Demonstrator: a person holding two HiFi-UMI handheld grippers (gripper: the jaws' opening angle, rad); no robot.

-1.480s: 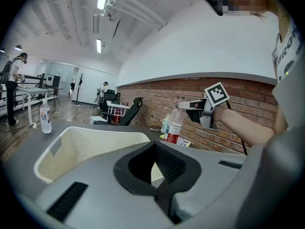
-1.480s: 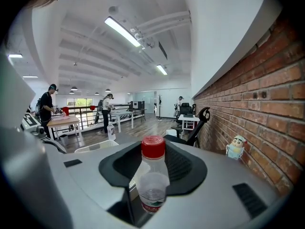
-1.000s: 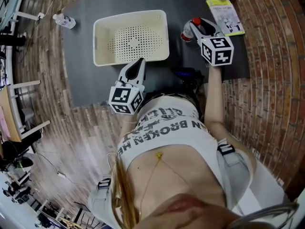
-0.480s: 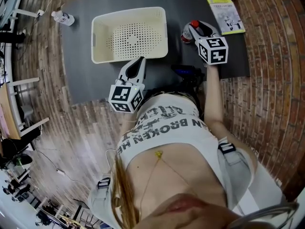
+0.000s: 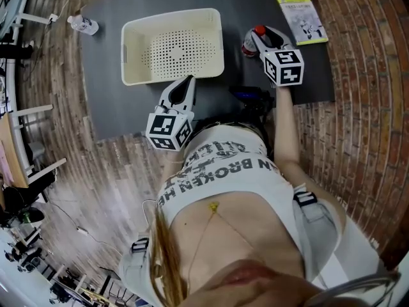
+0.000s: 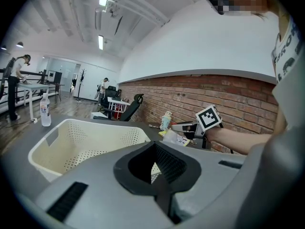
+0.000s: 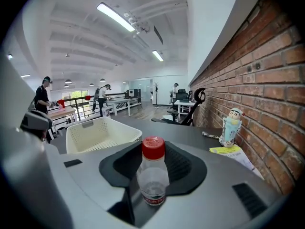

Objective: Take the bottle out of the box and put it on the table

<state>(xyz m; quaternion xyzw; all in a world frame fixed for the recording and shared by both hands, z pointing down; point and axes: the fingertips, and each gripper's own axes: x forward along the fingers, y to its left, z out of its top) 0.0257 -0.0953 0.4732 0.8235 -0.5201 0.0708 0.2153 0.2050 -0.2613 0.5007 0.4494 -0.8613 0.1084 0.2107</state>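
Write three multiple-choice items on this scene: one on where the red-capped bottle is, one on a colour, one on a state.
1. Where is the red-capped bottle?
A. on the floor
B. between the jaws of the right tool
C. on the booklet

2. What colour is the box?
A. cream
B. blue
C. black

3. What state is the box in?
A. empty
B. full of bottles
C. upside down

Answers:
1 B: the right gripper view shows it upright between the jaws.
2 A: its walls are cream in the head view.
3 A: only its bare perforated bottom shows inside.
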